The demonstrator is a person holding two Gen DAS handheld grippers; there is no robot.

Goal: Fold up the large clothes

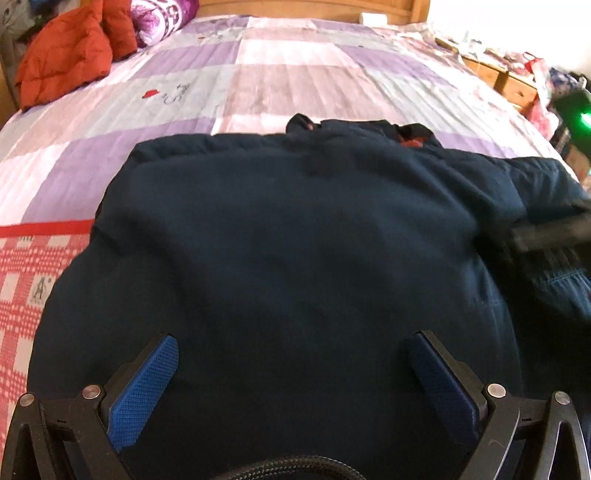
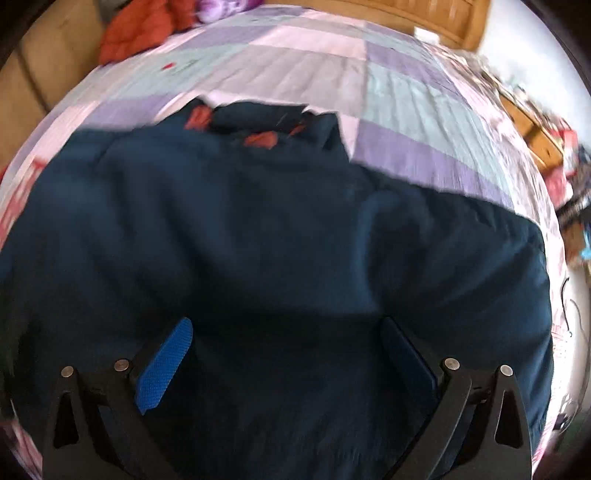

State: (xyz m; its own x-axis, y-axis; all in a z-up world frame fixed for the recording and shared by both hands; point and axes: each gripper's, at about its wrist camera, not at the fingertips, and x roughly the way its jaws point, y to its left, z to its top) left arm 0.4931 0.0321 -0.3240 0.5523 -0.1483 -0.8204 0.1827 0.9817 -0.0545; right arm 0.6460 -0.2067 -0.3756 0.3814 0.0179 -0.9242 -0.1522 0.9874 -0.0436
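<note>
A large dark navy padded jacket (image 1: 295,229) lies spread on the bed, its collar with red lining (image 1: 410,142) at the far end. My left gripper (image 1: 293,350) is open just above the jacket's near part, holding nothing. The jacket also fills the right wrist view (image 2: 280,229), with one sleeve reaching to the right (image 2: 480,258). My right gripper (image 2: 288,332) is open above the jacket's near part, holding nothing. The right gripper's blurred black body (image 1: 554,229) shows at the right edge of the left wrist view, over the sleeve.
The bed has a purple, pink and grey patchwork sheet (image 1: 258,74) and a red checked blanket (image 1: 26,288) at the near left. An orange-red puffy garment (image 1: 70,51) and a purple floral bundle (image 1: 162,18) lie at the far left. Wooden headboard (image 1: 306,7); cluttered wooden nightstand (image 1: 513,81) at right.
</note>
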